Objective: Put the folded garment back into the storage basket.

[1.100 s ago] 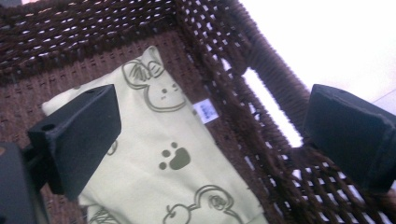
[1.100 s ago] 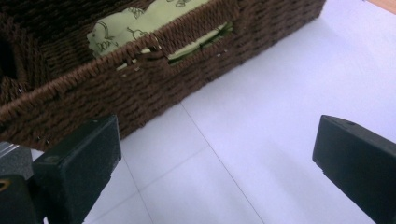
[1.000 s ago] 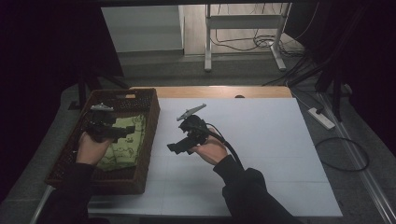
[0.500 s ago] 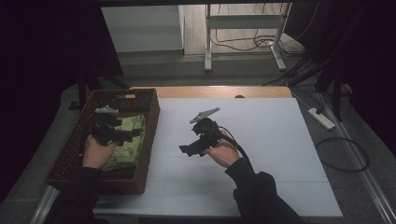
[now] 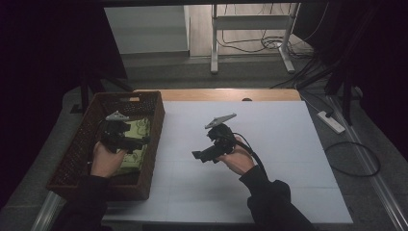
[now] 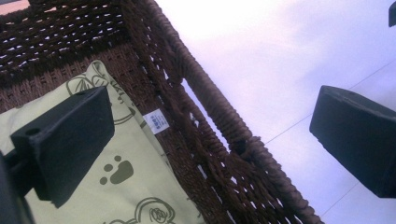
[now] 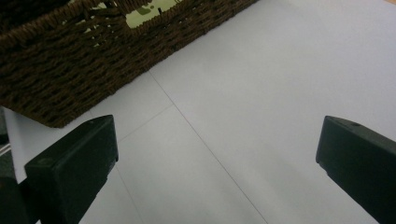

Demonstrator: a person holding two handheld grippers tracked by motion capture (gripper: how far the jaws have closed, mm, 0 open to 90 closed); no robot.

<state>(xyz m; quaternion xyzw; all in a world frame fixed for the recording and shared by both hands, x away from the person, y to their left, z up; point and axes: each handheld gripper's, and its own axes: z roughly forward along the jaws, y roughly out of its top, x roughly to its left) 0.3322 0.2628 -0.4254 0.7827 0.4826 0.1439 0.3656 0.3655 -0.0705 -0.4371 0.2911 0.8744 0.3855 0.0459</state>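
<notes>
We judge the pale green printed cloth (image 6: 107, 196) lying in the wicker basket (image 5: 154, 139) soft, light and floppy, best pinched at its edge, while our left gripper (image 6: 212, 149) and right gripper (image 7: 217, 172) both stand wide apart, empty.

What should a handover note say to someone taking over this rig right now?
Left tongs: open, holding nothing, above the green cloth that lies flat in the wicker basket, near its right wall.
Right tongs: open, holding nothing, above the white table to the right of the basket.
Done: the cloth is inside the basket.
Left: the cloth is not gripped; I cannot tell whether it is to be taken out or left there. The table surface beside the basket is free if it needs laying out.
</notes>
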